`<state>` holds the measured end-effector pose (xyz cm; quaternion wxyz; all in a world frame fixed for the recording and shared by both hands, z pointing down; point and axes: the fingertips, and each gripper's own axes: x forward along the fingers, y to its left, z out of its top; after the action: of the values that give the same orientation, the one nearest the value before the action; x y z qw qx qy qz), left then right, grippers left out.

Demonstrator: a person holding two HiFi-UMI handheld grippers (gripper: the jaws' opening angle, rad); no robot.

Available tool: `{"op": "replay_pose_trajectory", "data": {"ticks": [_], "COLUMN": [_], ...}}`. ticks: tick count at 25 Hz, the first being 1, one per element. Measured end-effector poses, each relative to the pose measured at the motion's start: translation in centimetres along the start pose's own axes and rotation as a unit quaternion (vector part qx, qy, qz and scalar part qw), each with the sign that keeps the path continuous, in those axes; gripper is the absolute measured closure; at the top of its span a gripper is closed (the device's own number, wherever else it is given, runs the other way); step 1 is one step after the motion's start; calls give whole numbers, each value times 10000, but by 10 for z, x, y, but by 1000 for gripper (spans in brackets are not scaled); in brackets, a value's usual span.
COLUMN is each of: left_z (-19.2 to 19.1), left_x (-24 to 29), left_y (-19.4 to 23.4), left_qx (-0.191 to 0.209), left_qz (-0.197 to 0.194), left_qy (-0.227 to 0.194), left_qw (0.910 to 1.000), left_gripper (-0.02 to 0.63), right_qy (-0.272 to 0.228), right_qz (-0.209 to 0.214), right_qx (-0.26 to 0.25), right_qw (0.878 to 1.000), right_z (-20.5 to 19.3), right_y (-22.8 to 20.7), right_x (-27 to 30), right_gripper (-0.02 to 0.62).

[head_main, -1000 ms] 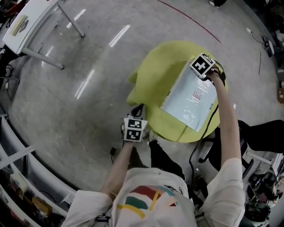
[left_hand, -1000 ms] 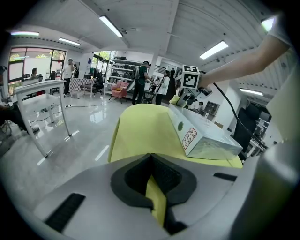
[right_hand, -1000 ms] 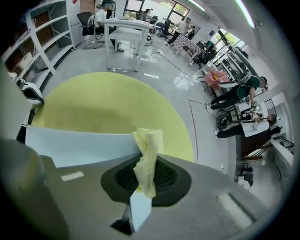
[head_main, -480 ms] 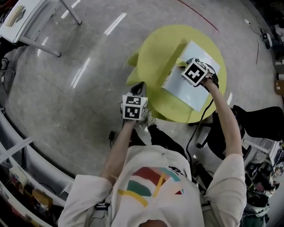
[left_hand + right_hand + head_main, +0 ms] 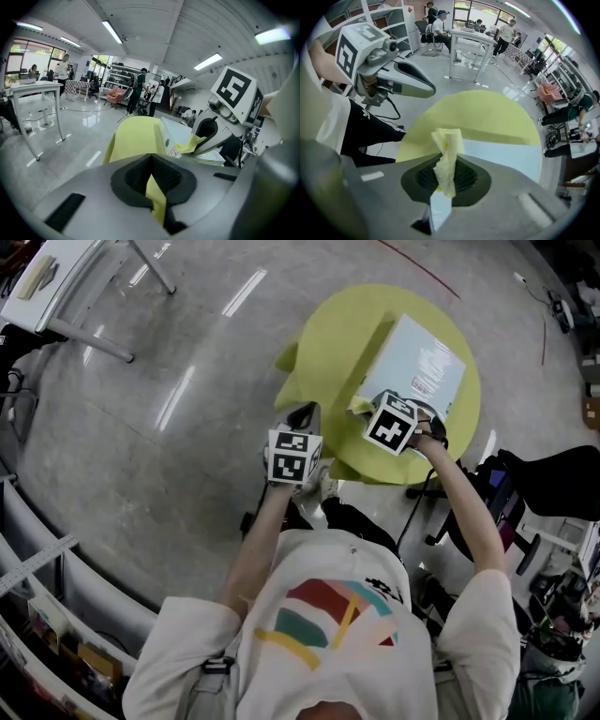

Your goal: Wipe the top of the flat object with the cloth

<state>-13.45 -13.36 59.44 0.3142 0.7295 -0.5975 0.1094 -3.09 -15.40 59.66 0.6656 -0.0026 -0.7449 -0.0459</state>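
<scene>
Nothing legible is showing in any view. The flat object point(image 5: 412, 367) is carrying a small printed label point(image 5: 437, 362) with dark lines and a reddish mark, but its print is coming out too small to read.

left claw point(image 5: 151, 172) closed | right claw point(image 5: 446, 179) clamping cloth point(image 5: 448, 143), pointing down

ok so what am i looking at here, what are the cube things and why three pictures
A person holds a two-jaw gripper in each hand; the marker cubes are part of them. One picture is from a head camera looking down, the other two from cameras on the grippers. A flat pale-blue packet lies on a round yellow-green table. The right gripper is shut on a crumpled yellow cloth at the packet's near edge. The left gripper is shut, beside the table's rim.
</scene>
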Motion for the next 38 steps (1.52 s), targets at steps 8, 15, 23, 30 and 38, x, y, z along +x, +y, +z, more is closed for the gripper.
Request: {"op": "replay_pose_trajectory", "data": {"ticks": [8,15,23,30,38], "left_z": [3,-2,-1,-21,-8], "left_x": [-4,-17,-15,-22,-3], "left_y": [-12,-8,-15,-23,-36], "left_qx": [185,87,625,674,638], "left_qz": [-281,-431,-666,-750,-773], "left_qy": [25,42,386,637,550], "left_qw": [9994,9990,9951,9929,9934], "left_gripper": [592,592,592,592,592], "right_qy": [-273,-3549,-4028,-3937,-3696], "right_qz": [-281,-1472,-2412,-2413,-2813], "right_qx": [376,2854,4262,4050,4407], "right_qw": [9985,8780,7733,7891,7682], "right_z": [6,39,37,32,-30], "right_y": [19,23,30,26,25], "right_x": [-1,-55,-12,11,0], "right_gripper": [568,566,566,566,566]}}
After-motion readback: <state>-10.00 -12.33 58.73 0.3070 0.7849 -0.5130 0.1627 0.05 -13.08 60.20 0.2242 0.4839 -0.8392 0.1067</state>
